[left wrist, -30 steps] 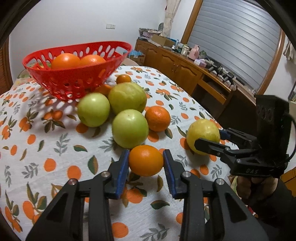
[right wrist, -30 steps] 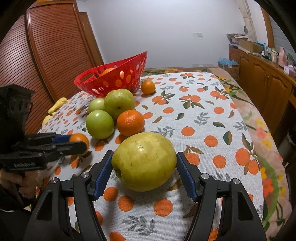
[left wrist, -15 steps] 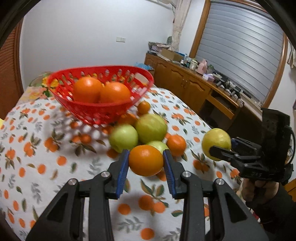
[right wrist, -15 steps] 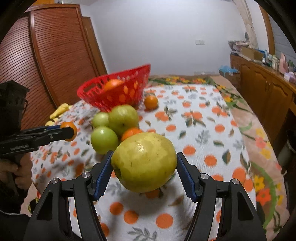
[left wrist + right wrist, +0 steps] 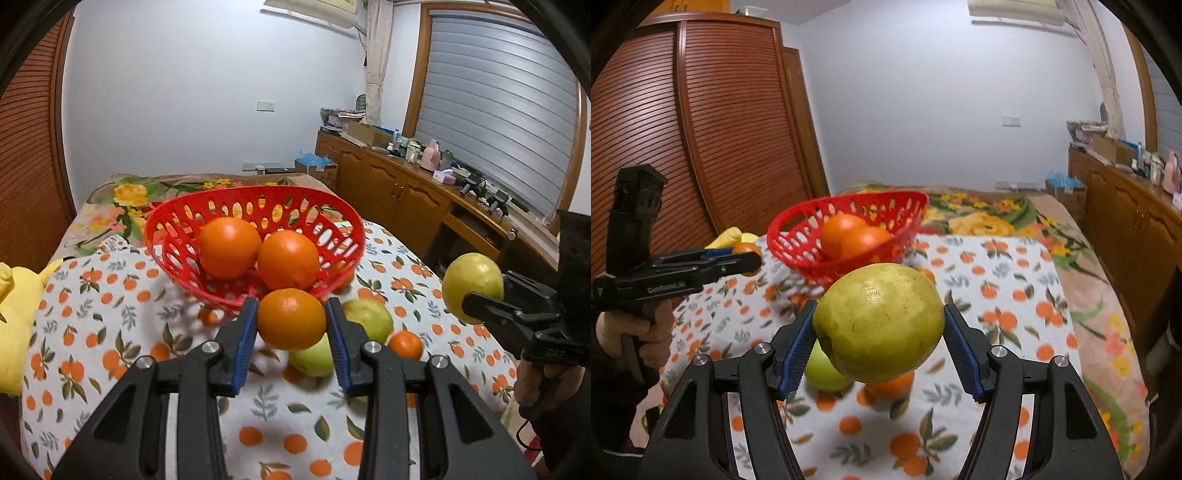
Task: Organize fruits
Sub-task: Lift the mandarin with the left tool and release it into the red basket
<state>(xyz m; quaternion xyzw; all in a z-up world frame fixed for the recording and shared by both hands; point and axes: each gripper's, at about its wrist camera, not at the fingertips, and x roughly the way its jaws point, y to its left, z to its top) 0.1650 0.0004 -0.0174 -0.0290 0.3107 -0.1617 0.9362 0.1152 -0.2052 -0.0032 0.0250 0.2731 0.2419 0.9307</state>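
Left gripper (image 5: 291, 319) clamped on orange (image 5: 291, 318), right gripper (image 5: 879, 326) on guava (image 5: 878, 322), both aloft for basket (image 5: 334, 218) at 12 o'clock.

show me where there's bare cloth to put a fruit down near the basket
Bare orange-print tablecloth lies left of the red perforated plastic basket, between it and the yellow soft toy. The cloth on the cabinet side is bare too. It is crowded in front of the basket, where green apples and a small orange cluster.
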